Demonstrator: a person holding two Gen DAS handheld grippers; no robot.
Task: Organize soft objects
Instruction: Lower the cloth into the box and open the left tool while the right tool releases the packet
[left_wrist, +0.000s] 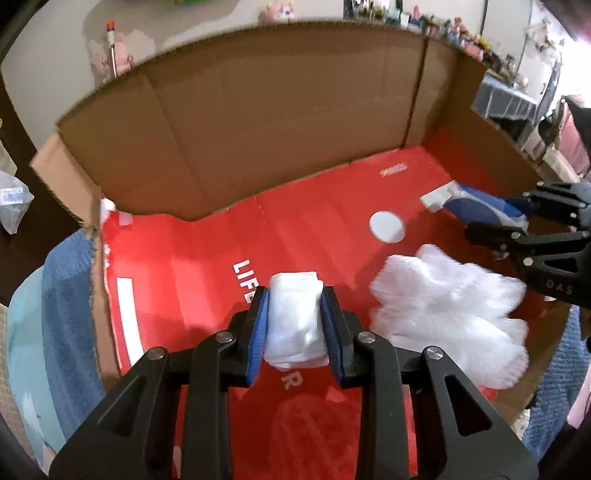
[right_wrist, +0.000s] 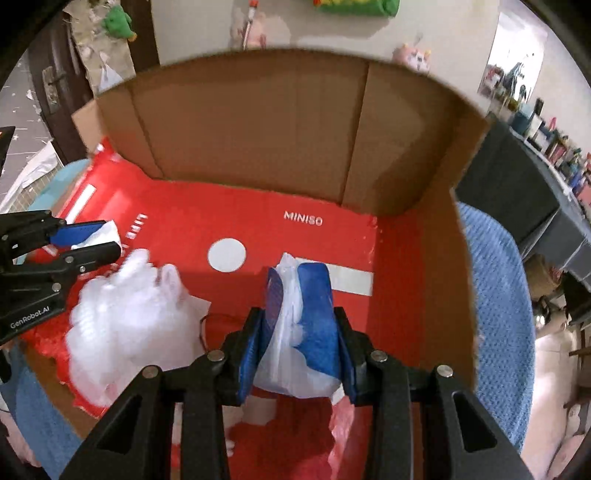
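White plastic bag (left_wrist: 295, 321) pinched in both grippers' closed fingers (right_wrist: 273, 317); "MINISO" lettering (right_wrist: 303, 218) only in right-wrist view.

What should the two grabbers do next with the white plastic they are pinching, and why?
Probably lower it toward the red floor of the cardboard box. The left gripper and the right gripper each pinch an end of the white plastic sheet, and its fluffy middle hangs over the box floor.
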